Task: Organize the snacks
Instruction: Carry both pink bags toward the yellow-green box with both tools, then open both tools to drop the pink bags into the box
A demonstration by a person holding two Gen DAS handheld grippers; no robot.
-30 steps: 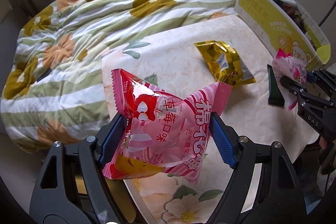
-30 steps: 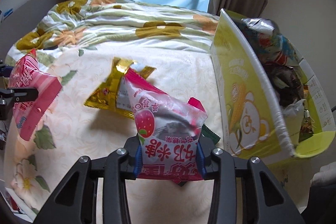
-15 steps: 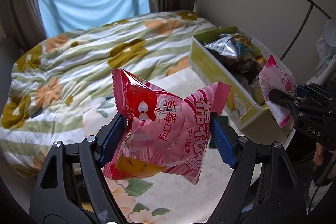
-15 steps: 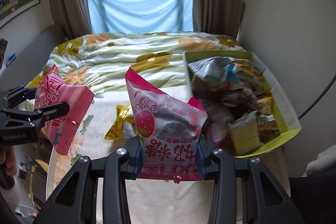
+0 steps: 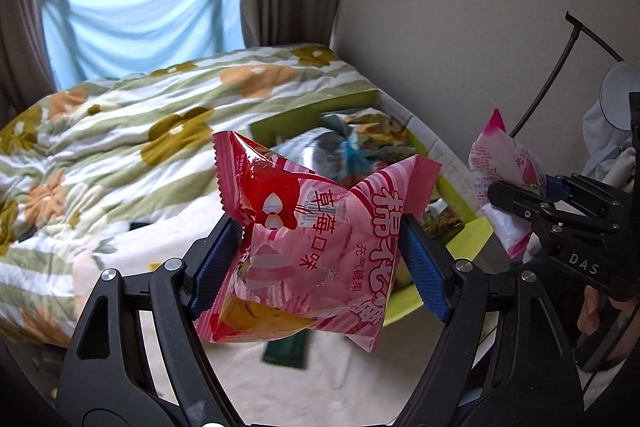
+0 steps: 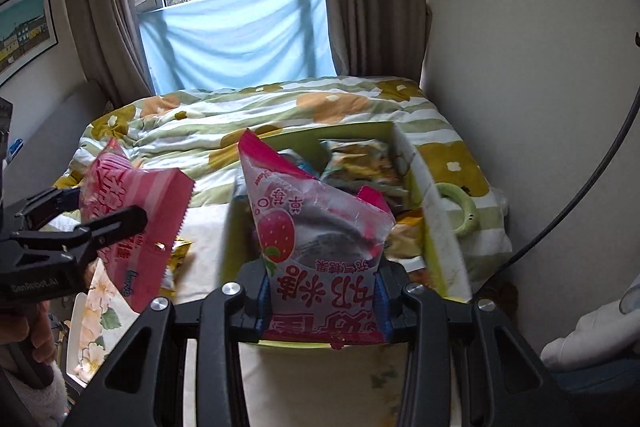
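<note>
My left gripper (image 5: 320,259) is shut on a puffy pink marshmallow bag (image 5: 316,251), its blue pads pressing both sides; that bag (image 6: 132,223) also shows at the left of the right wrist view. My right gripper (image 6: 322,291) is shut on a pink-and-white strawberry snack bag (image 6: 320,247), held upright above the near end of the green cardboard box (image 6: 424,195). The strawberry bag (image 5: 508,179) appears at the right of the left wrist view. The box (image 5: 464,239) is filled with several snack packets.
A dark green packet (image 5: 286,349) lies on the cream floral cloth (image 5: 280,387) below the left bag. A yellow packet (image 6: 178,255) lies left of the box. A flowered quilt (image 5: 120,147) covers the bed behind. A wall stands close on the right.
Both grippers rose with their bags and swung toward the green box. The box, seen from its side before, now shows its open top beneath the bags.
</note>
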